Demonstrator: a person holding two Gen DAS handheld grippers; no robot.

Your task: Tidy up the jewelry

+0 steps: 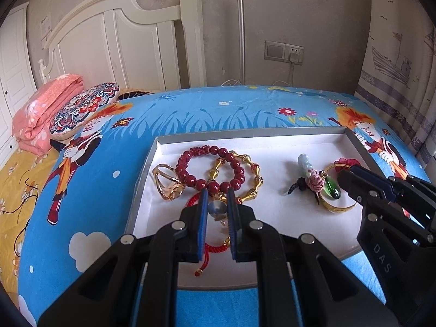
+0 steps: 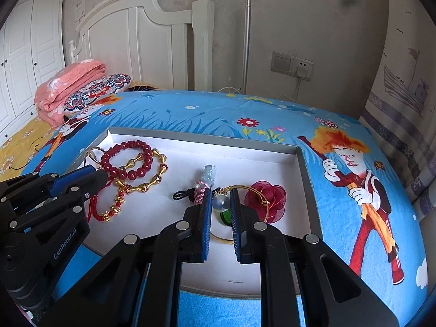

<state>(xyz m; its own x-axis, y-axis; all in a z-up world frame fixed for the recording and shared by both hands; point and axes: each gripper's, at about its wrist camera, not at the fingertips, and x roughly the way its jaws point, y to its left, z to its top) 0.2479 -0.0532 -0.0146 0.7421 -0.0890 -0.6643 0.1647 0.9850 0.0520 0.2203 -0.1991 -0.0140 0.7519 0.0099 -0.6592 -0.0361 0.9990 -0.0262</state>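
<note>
Left wrist view: both grippers' jaws clamp one pearl earring [image 1: 216, 208] each; small, slippery, grip the bead.

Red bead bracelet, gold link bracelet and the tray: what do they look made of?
Red bead bracelet: glossy round beads, perhaps polished stone or resin. Gold link bracelet: shiny gold-coloured metal, bright glints. Tray: matte white cardboard, grey outer rim.

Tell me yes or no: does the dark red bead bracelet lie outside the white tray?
No: the dark red bead bracelet lies inside the white tray, overlapping the gold link bracelet.
</note>
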